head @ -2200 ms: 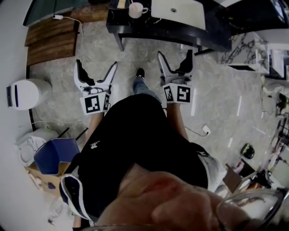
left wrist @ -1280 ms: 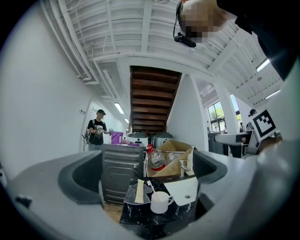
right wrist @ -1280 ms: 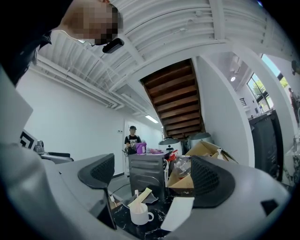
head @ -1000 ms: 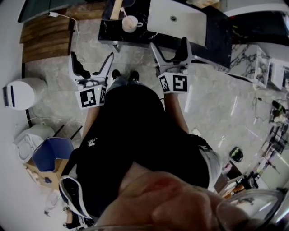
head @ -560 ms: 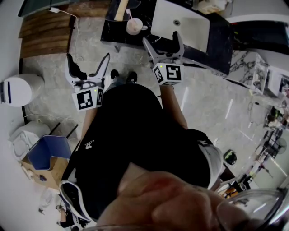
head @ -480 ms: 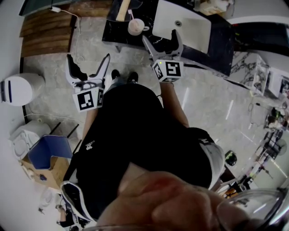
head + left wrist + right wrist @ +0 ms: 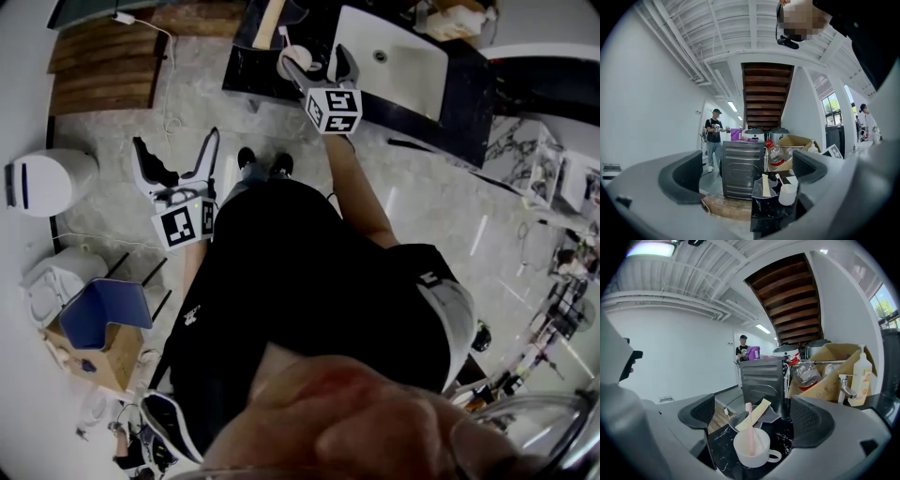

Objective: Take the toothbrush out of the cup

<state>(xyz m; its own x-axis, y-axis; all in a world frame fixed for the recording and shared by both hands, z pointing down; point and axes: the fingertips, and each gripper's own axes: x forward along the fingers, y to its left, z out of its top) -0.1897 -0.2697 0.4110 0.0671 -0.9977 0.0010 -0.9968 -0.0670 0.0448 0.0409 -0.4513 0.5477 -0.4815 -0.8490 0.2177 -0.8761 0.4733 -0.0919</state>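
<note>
Pink toothbrush stands in the white cup on the black desk, straight ahead of the right hand-held gripper, whose jaws gape wide and empty. The approach seems in hand; next it likely needs to pinch the stem above the rim and lift straight. The left hand-held gripper hangs wide and empty, well back.

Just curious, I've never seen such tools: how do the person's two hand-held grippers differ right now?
The right gripper reaches over the black marble counter, framing the white handled cup; the left gripper hangs back above the floor, framing nothing close. Both have open jaws, empty.
</note>
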